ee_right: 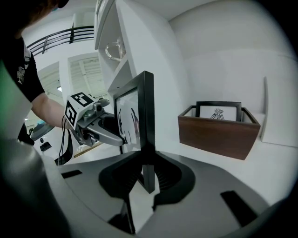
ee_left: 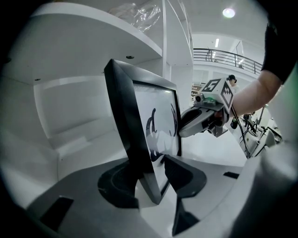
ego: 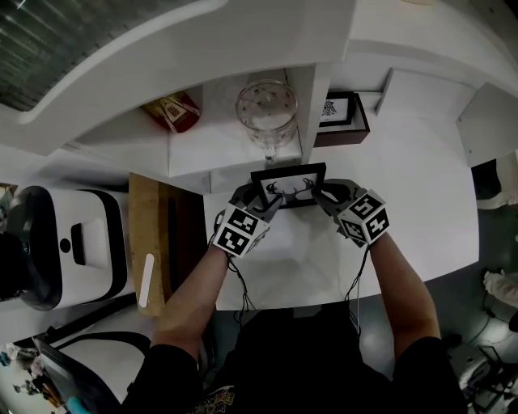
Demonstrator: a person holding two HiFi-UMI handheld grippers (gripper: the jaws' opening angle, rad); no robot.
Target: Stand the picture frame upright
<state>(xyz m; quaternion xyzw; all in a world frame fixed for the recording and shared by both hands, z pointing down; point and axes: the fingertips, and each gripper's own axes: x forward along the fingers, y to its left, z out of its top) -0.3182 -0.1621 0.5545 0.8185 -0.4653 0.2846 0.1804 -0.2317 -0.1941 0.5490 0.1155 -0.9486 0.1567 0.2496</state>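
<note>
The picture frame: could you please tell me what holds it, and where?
The picture frame is held by both: left gripper clamps its left edge, right gripper its right edge, low down.

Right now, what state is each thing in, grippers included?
Black picture frame with antler print: upright, gripped at both side edges.
Left gripper: shut on that frame.
Right gripper: shut on that frame.
Clear glass mug: upright on the shelf, apparently empty.
Small black-framed picture: standing in the brown wooden box.

Table (ego: 429, 178): white
Shelf unit (ego: 194, 154): white, open compartments, on the table
Wall (ee_right: 223, 51): plain white
Light (ee_left: 228, 12): round ceiling lamp, lit
Distance: railing (ee_left: 223, 55), perhaps an upper gallery
</note>
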